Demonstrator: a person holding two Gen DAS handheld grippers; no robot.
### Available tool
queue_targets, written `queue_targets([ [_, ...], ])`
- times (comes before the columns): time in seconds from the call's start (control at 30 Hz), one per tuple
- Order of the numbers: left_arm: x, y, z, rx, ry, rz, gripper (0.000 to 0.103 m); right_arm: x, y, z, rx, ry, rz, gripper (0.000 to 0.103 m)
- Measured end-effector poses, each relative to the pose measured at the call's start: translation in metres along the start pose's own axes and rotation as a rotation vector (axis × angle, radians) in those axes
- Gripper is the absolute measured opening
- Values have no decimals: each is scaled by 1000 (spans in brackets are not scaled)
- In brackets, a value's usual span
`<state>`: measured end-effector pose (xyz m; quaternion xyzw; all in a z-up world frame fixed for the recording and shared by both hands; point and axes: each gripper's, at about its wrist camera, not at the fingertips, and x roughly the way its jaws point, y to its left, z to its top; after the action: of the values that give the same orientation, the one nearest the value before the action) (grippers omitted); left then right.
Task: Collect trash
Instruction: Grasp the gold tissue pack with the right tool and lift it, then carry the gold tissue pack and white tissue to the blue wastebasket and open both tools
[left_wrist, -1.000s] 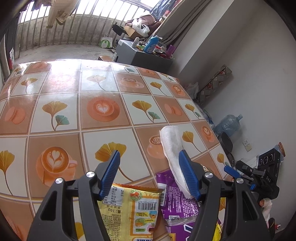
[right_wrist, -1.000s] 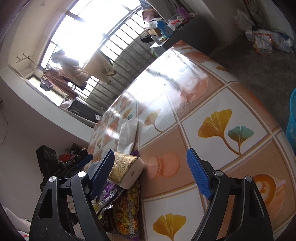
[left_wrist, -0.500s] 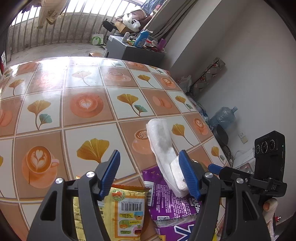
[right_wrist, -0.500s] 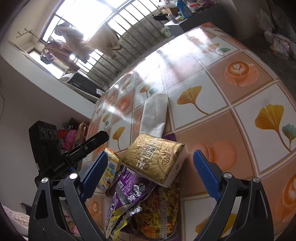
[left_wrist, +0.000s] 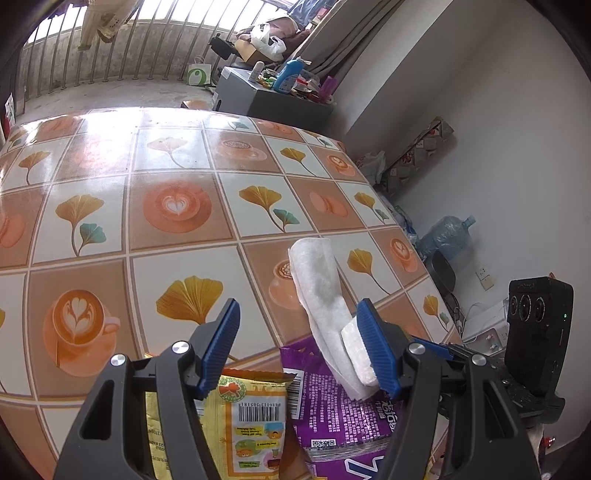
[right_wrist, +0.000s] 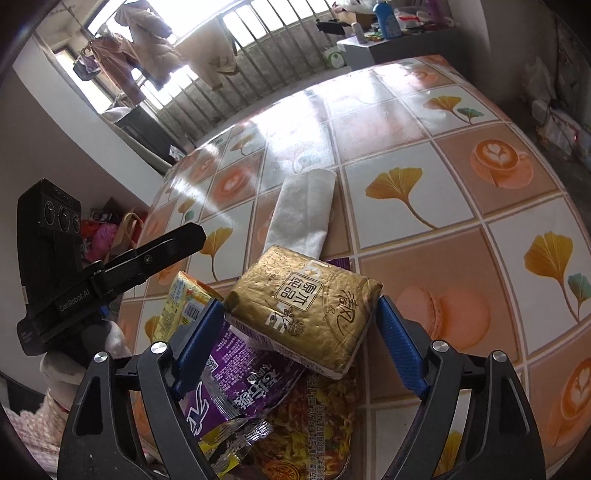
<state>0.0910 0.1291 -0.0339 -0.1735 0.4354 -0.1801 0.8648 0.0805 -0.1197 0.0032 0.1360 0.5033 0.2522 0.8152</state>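
**Two grippers over a trash pile at the table's near edge**

Two-finger right gripper (right_wrist: 301, 347), jaws just narrowing, straddles a gold plastic tissue pack (right_wrist: 304, 308) printed "原汁纯品", not pinching. Left gripper (left_wrist: 297, 349), marked "GenRobot.AI", is spread above a yellow barcoded snack bag (left_wrist: 255, 417) and purple wrapper (left_wrist: 332, 413). The tiled ginkgo-and-coffee table (left_wrist: 177, 206) faces a barred window.

A gold tissue pack (right_wrist: 306, 306) with a white end lies tilted on top of my trash heap, resting on a crumpled purple snack bag (right_wrist: 236, 387) and a yellow-patterned wrapper (right_wrist: 306, 435). Behind it a folded white cloth (right_wrist: 304, 210) lies flat on the table (right_wrist: 461, 236), its near end tucked under the pack. A yellow snack packet (left_wrist: 255, 421) with a barcode lies just beside the purple bag.
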Motion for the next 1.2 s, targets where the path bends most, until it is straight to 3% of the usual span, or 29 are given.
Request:
queue_targets([
  [0.07, 3, -3, 3, 0, 8, -11, 64, -12, -5, 2, 24, -37, 25, 79],
  [0.17, 12, -10, 8, 17, 44, -2, 64, -25, -23, 3, 54, -83, -13, 79],
  [0.33, 38, -24, 12, 73, 121, 37, 64, -20, -43, -6, 77, -82, -115, 79],
  [0.43, 51, -25, 9, 77, 160, 44, 64, -19, -45, -12, 78, -87, -112, 79],
  [0.57, 56, -24, 7, 77, 173, 58, 49, -20, -42, -15, 65, -90, -113, 79],
  [0.8, 43, -24, 16, 81, 129, 44, 11, -26, -48, -21, 79, -101, -90, 79],
  [0.9, 32, -29, 22, 104, 92, 41, 5, -30, -51, -21, 94, -111, -77, 79],
  [1.2, -12, -71, 49, 215, -38, 16, 4, -58, -62, -23, 127, -205, -17, 79],
])
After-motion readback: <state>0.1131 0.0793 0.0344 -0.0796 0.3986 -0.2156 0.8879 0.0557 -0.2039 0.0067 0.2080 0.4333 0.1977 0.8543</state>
